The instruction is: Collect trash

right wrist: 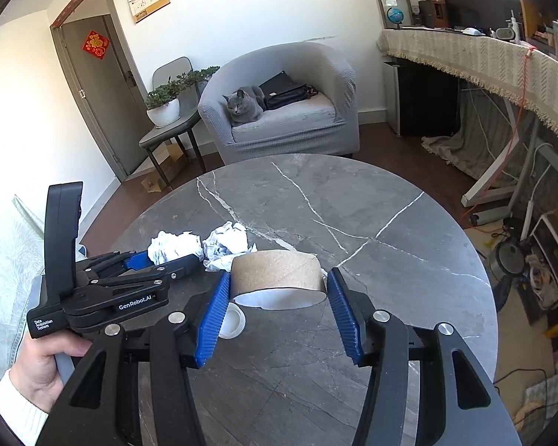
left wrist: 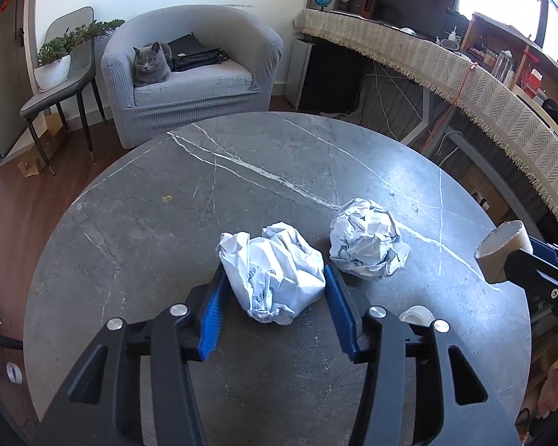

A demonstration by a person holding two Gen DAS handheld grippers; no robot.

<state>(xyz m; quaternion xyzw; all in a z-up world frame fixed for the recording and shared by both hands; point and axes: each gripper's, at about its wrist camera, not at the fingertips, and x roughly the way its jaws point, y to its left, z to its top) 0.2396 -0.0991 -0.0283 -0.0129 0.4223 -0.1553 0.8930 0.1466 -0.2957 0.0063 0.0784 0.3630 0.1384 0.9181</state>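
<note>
On the round grey marble table [left wrist: 241,171] lie two crumpled white paper balls. My left gripper [left wrist: 275,278] has its blue fingers on both sides of the nearer paper ball [left wrist: 275,278], touching it. The second paper ball [left wrist: 364,239] lies just to its right. My right gripper [right wrist: 277,282] is shut on a brown cardboard roll [right wrist: 277,273], held above the table; the roll also shows at the right edge of the left wrist view [left wrist: 502,251]. A white bottle cap [right wrist: 234,321] lies on the table below the roll. Both paper balls [right wrist: 175,247] [right wrist: 228,243] show in the right wrist view.
A grey armchair [left wrist: 189,74] with a grey cat [left wrist: 150,63] and a black bag stands beyond the table. A chair with a potted plant [left wrist: 55,59] is at the left. A long desk with a fringed cloth [left wrist: 465,70] runs along the right.
</note>
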